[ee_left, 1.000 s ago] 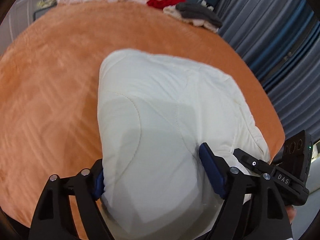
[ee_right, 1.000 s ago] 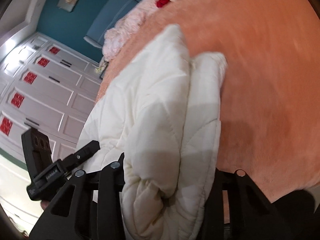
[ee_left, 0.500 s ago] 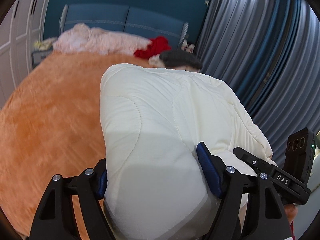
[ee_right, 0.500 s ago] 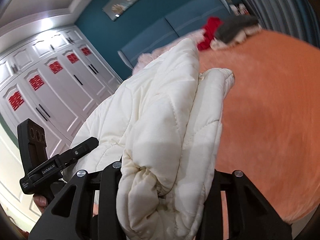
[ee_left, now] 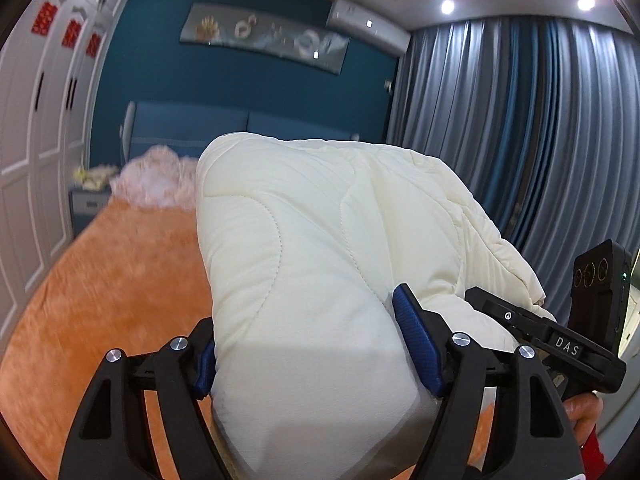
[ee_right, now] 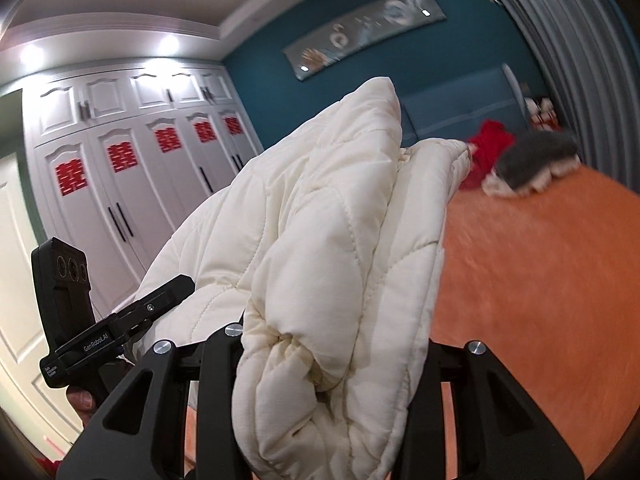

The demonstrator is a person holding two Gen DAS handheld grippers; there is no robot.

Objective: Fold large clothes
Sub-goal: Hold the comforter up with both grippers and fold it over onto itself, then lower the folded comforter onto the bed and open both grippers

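A thick cream quilted garment [ee_left: 320, 264], folded into a bundle, is held up in the air above the orange bed [ee_left: 120, 272]. My left gripper [ee_left: 308, 348] is shut on one side of the bundle, its blue pads [ee_left: 416, 340] pressing the padding. My right gripper [ee_right: 328, 364] is shut on the other side of the same garment [ee_right: 328, 240], with several layers bunched between its black fingers. The other gripper shows in each view, at the right of the left wrist view [ee_left: 560, 344] and at the left of the right wrist view [ee_right: 100, 332].
The orange bed [ee_right: 540, 280] lies below. At its head are a pink garment [ee_left: 156, 180], a red garment [ee_right: 488, 152] and a grey and white pile [ee_right: 532, 164]. White wardrobes [ee_right: 120, 168] stand on one side, blue-grey curtains [ee_left: 520, 128] on the other.
Both grippers have lifted the folded garment off the bed and tilted upward. The views swung from the bed surface to the headboard, wall and ceiling.
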